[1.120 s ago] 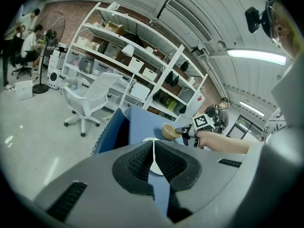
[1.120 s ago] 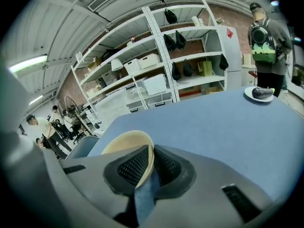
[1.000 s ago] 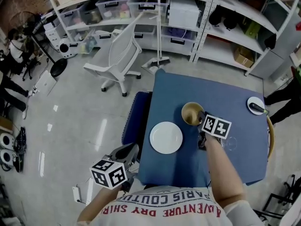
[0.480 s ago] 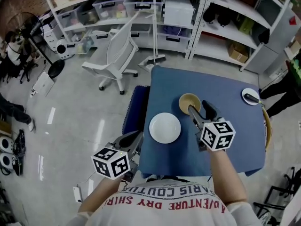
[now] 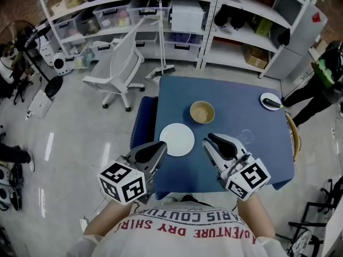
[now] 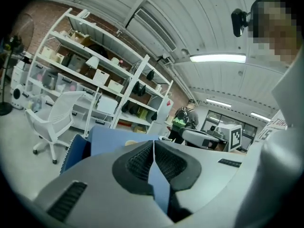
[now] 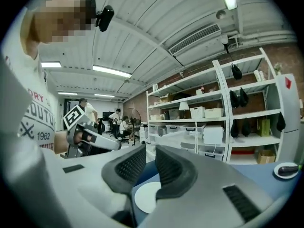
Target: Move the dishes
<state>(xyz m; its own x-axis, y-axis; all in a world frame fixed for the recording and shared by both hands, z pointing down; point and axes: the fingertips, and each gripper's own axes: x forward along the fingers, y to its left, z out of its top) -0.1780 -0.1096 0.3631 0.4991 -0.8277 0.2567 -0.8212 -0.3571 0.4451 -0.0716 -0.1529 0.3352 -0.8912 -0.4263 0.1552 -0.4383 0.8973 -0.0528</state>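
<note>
White chair [image 5: 121, 68] beside storage shelves [image 5: 177, 16]

Lab-style workroom with storage, white metal shelving [image 5: 205, 31] loaded with plastic bins [image 5: 124, 12] and boxes, brick wall [image 5: 13, 1], glossy grey floor [image 5: 69, 133], swivel chair [image 5: 124, 63], blue-covered desk [image 5: 236, 98], ceiling strip lights [image 6: 217, 58], people [image 7: 124, 126] at workstations beyond.

White T-shirt [image 5: 188, 248], red lettering [image 5: 187, 227], grey hand-held grippers [image 5: 160, 146] [image 5: 209, 139]

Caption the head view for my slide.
Blue table holding white plate and tan bowl; near its front edge, left gripper shut, right gripper empty, its jaws just closing further.
</note>
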